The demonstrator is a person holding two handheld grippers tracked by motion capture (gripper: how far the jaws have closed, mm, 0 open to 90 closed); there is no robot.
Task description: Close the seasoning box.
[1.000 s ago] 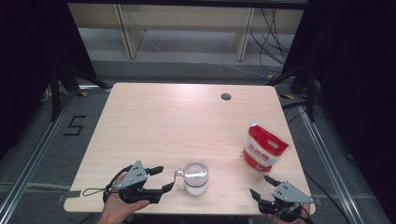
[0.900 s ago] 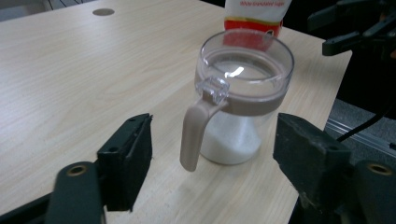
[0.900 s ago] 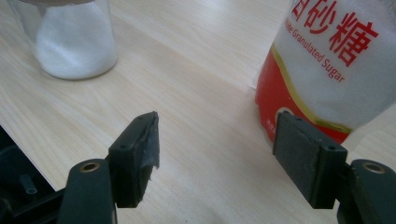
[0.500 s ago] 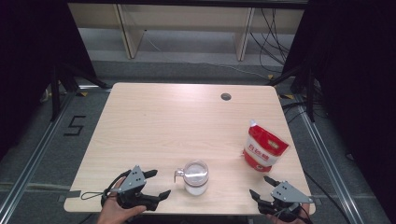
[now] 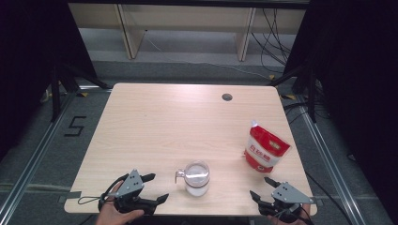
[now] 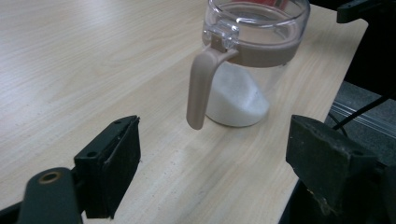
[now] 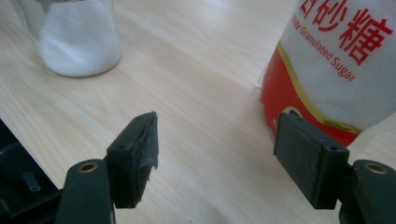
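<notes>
A clear jar (image 5: 196, 178) with a tan handle (image 6: 201, 88) and a clear lid stands near the table's front edge, part full of white sugar (image 6: 236, 100). My left gripper (image 5: 158, 187) sits a short way left of it. Its jaws have just been opening and now stand open with nothing between them; the handle hangs just beyond them (image 6: 215, 163). A red and white granulated sugar bag (image 5: 265, 150) stands upright at the right. My right gripper (image 5: 259, 186) rests at the front right corner, open and empty, with the bag (image 7: 336, 60) just ahead of it and the jar (image 7: 77, 37) off to one side.
The light wood table (image 5: 187, 117) has a round cable hole (image 5: 227, 97) near its far edge. The front edge lies right under both hands. Shelf frames and cables (image 5: 263, 28) stand behind the table, and dark curtains hang on both sides.
My left gripper has drawn back from the jar's handle toward the front edge, and its jaws stand wider. The right gripper, jar and bag have stayed put.
</notes>
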